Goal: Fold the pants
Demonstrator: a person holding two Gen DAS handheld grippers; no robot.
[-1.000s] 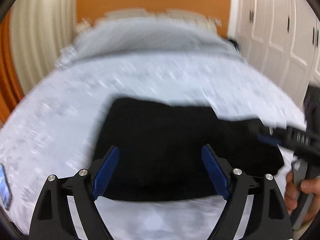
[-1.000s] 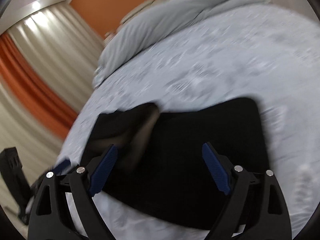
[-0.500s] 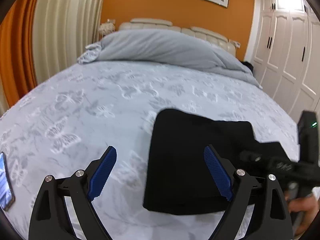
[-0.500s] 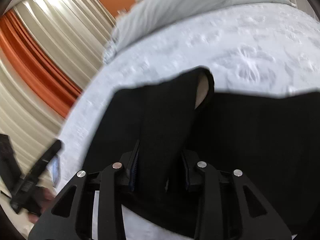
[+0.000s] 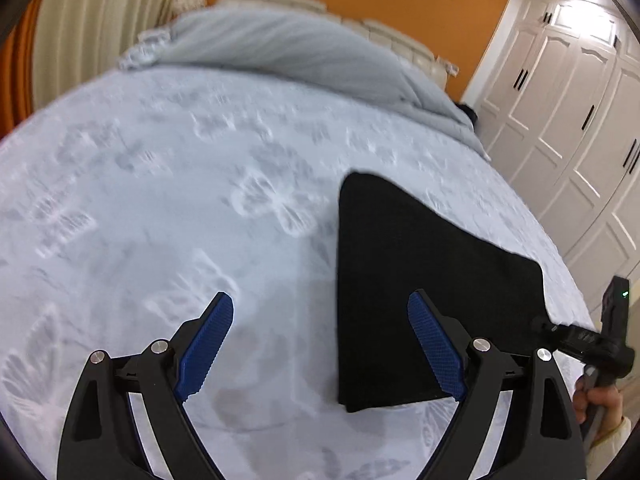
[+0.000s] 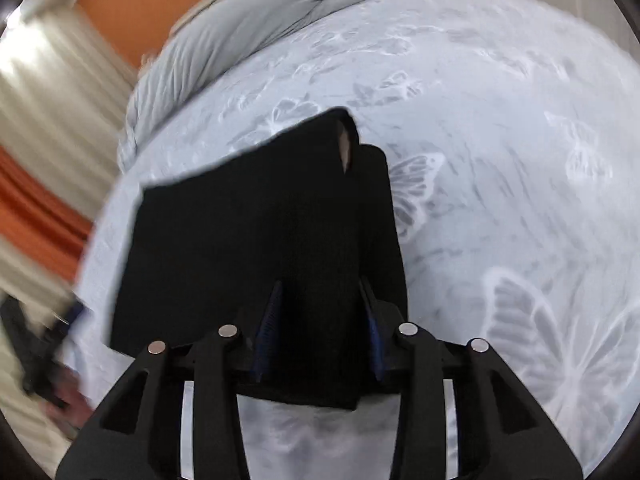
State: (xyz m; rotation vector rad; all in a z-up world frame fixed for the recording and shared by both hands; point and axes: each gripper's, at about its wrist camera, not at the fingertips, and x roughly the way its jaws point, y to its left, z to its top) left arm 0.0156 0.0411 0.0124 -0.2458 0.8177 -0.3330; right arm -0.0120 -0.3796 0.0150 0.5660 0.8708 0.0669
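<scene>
Black pants [image 5: 420,260] lie folded into a compact block on the pale butterfly-print bed [image 5: 160,200]. My left gripper [image 5: 320,340] is open above bare bedspread at the pants' left edge, and only its right finger overlaps the cloth. A thick fold of the pants [image 6: 240,232] fills the gap of my right gripper [image 6: 320,320]. Its jaws are opening, and both blue pads still touch the cloth. The fold's far tip shows a pale lining. In the left wrist view the right gripper [image 5: 576,336] shows at the pants' right corner, held by a hand [image 5: 600,400].
A grey duvet [image 5: 300,52] is bunched at the head of the bed under an orange wall. White wardrobe doors [image 5: 580,100] run along the right side. Cream curtains [image 5: 100,20] hang at the left. Open bedspread lies left of the pants and beyond them.
My right gripper closed on a fold of the pants and carried it across, leaving a narrower block. My left gripper, still open, shifted left off the pants onto bare bedspread.
</scene>
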